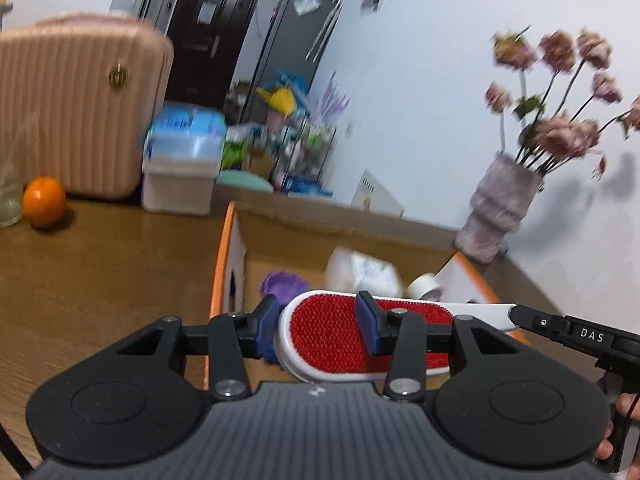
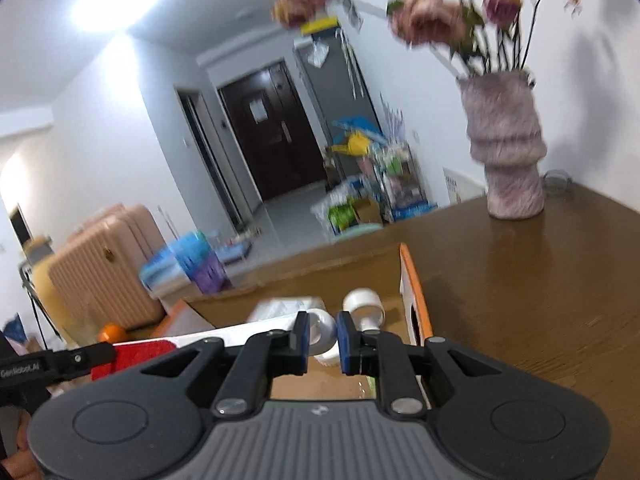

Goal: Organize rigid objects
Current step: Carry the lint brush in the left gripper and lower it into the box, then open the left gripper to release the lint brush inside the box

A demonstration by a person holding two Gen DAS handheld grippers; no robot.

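Observation:
A white lint brush with a red pad [image 1: 344, 334] hangs over the open cardboard box [image 1: 228, 264]. My left gripper [image 1: 320, 326] is partly open around the brush head; whether its pads press it is unclear. The brush's white handle [image 1: 480, 312] runs right to my other gripper's fingers [image 1: 560, 326]. In the right wrist view my right gripper [image 2: 323, 340] is nearly shut, and the white handle [image 2: 240, 330] enters from the left; the grip itself is hidden. White tape rolls [image 2: 362, 302] lie in the box [image 2: 414, 300] below.
The box holds a purple object [image 1: 282, 282], a white packet [image 1: 362, 270] and a tape roll [image 1: 426, 286]. On the wooden table stand a furry vase of flowers [image 2: 508, 148], an orange [image 1: 43, 201], a pink suitcase [image 1: 76, 104] and a tissue box [image 1: 184, 156].

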